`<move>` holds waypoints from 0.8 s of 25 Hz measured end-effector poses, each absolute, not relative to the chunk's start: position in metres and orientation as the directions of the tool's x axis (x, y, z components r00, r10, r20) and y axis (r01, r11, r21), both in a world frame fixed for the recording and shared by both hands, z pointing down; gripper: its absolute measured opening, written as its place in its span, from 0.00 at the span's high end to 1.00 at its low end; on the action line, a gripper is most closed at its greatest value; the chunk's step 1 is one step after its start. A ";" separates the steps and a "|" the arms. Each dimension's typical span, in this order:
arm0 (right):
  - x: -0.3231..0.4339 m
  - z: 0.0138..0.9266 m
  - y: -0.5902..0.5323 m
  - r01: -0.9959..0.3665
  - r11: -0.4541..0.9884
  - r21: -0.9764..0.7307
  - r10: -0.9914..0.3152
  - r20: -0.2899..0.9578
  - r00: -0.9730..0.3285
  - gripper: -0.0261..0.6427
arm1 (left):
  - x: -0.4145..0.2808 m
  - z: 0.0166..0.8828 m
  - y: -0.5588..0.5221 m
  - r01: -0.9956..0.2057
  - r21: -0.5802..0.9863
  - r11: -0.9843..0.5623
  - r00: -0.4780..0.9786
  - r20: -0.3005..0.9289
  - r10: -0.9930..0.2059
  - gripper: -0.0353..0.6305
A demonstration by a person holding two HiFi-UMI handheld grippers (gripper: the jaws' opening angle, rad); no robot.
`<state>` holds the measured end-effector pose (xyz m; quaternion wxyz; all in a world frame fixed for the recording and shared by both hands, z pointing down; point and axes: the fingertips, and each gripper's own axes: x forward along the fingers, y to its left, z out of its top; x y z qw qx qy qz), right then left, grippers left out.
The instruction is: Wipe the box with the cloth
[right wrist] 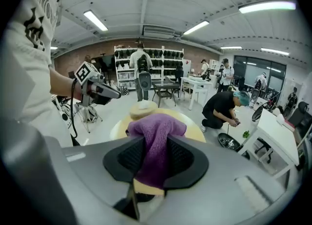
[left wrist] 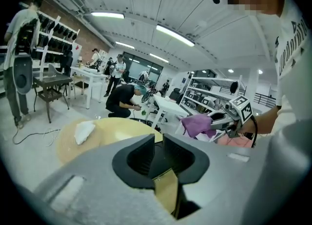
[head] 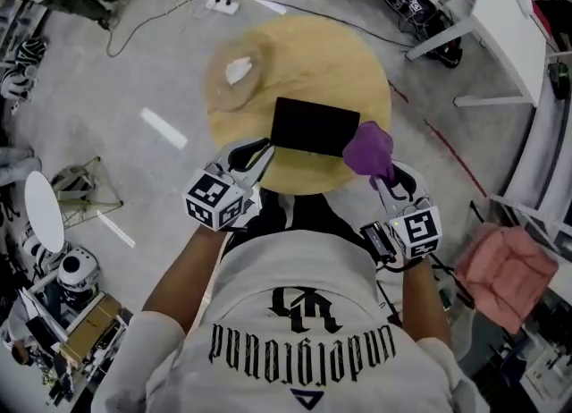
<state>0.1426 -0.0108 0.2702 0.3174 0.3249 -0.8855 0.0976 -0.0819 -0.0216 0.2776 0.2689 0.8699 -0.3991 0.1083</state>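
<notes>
Head view is showing a round wooden table (head: 331, 54) with the black box (head: 315, 125) lying flat close to the table's near edge. The left gripper (head: 263, 152) is pointing at the box's near left corner, with its tips right beside that corner. Left gripper view is showing those jaws standing a narrow gap apart; the dark box and a strip of tabletop are showing through the gap, and the pads are not visibly pressing on anything. The right gripper (head: 384, 181) is sitting just off the box's right end, and its jaws are pinching the purple cloth (head: 368, 147). Right gripper view is showing the cloth running down between the two pads and bunching out in a lump above them, over the table's near side. In the head view the cloth is hanging just beside the box's right edge; whether it is touching the box cannot be told. On the far left part of the table a white rag (head: 238, 69) is lying on a tan disc (head: 231, 89), well apart from the box. A pink bundle (head: 505, 273) is sitting off to the right, beyond the table. Farther back in the room, a person (right wrist: 222, 107) in dark clothes is crouching on the floor.
</notes>
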 end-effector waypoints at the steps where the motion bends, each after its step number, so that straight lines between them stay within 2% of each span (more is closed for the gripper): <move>1: 0.146 0.280 -0.013 -0.629 0.776 0.038 -0.499 0.646 -0.577 0.79 | -0.083 0.290 -0.024 -0.757 0.389 -0.526 0.653 0.423 -0.628 0.85; 11: 0.191 0.368 -0.027 -0.574 0.818 0.038 -0.358 0.815 -0.456 0.79 | -0.098 0.415 -0.052 -0.777 0.484 -0.401 0.629 0.577 -0.521 0.68; 15: 0.202 0.405 -0.026 -0.510 0.858 0.053 -0.289 0.873 -0.394 0.79 | -0.098 0.462 -0.059 -0.754 0.543 -0.370 0.657 0.600 -0.457 0.68; 20: 0.194 0.442 -0.015 -0.414 0.909 0.054 -0.214 0.912 -0.350 0.79 | -0.102 0.488 -0.062 -0.740 0.578 -0.343 0.671 0.601 -0.435 0.67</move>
